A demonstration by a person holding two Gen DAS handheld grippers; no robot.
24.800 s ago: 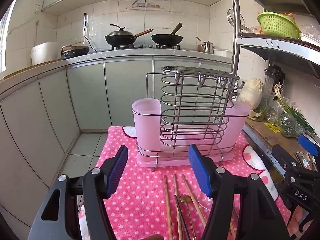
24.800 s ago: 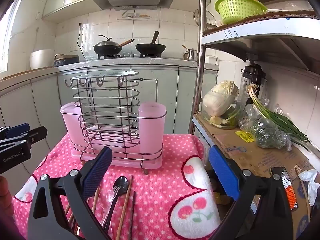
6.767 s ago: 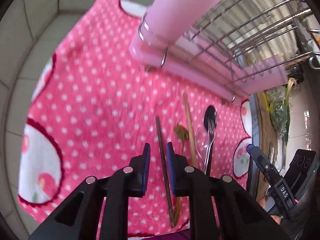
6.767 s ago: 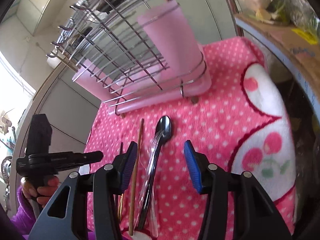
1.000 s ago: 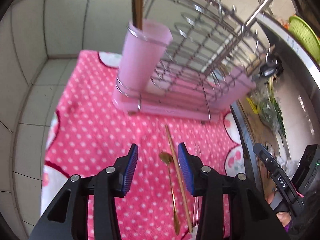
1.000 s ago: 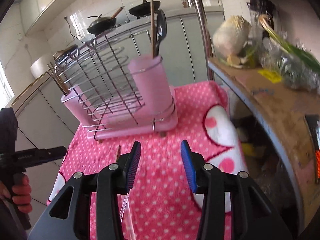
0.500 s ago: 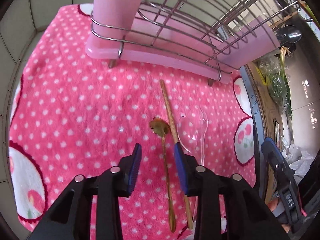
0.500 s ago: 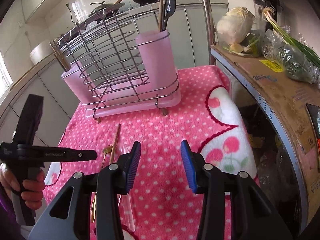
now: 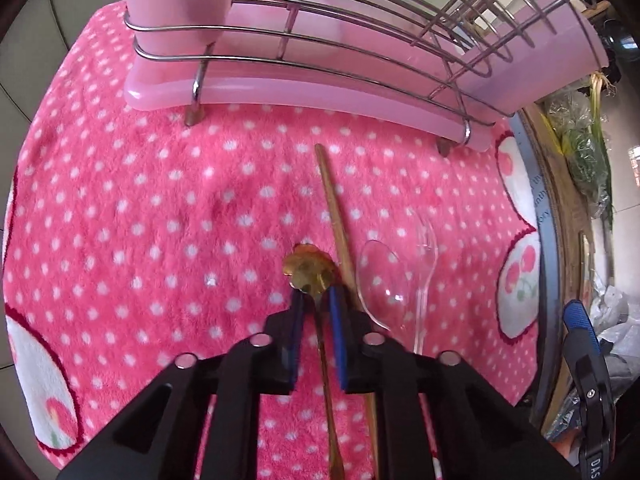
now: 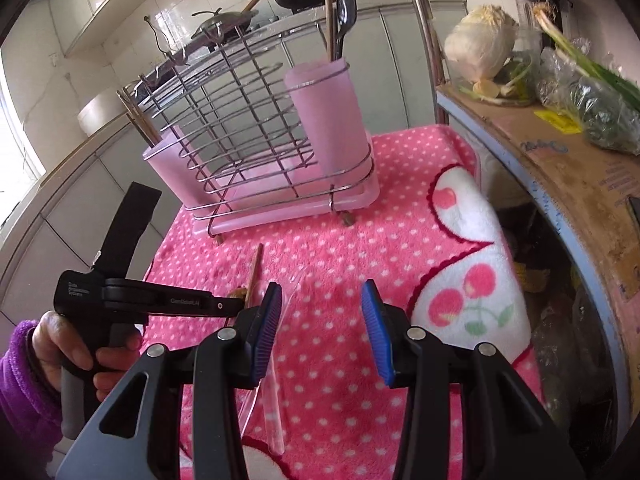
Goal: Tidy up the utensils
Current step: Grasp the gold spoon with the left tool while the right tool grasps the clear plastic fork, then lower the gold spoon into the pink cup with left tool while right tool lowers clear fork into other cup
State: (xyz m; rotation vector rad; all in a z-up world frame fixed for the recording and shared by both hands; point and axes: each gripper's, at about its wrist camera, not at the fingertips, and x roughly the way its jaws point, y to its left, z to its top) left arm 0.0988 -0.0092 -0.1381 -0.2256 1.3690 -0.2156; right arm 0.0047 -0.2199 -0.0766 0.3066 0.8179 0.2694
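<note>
Your left gripper (image 9: 314,300) has just been closing its jaws, and they now pinch the neck of the gold spoon (image 9: 309,269) right behind its flower-shaped bowl; the handle runs back between the blue pads toward you. The spoon lies on the pink dotted cloth (image 9: 120,208), and the tips sit down in the pile, so lift straight up first: a sideways drag would likely catch the wooden chopstick (image 9: 334,208) that lies just beside the spoon on its right. Because the grip is close to the bowl, I expect the long handle to droop or swing; raise slowly and keep the wrist steady before you turn toward the rack (image 9: 320,60). The clear plastic spoon (image 9: 380,284) and clear fork (image 9: 426,256) lie a little farther right and should stay undisturbed.

Your right gripper (image 10: 320,328) hangs over the cloth with its jaws spread and nothing between them.

The left wrist view shows the pinch itself but crops the tops of the pink cups. The right wrist view shows what that view lacks: the right cup (image 10: 328,120) already holds a dark spoon (image 10: 346,8) and a chopstick, the left cup (image 10: 168,172) holds chopsticks, and your hand (image 10: 76,352) in a purple sleeve grips the left tool. There the pinch is hidden behind the right tool's near jaw.
</note>
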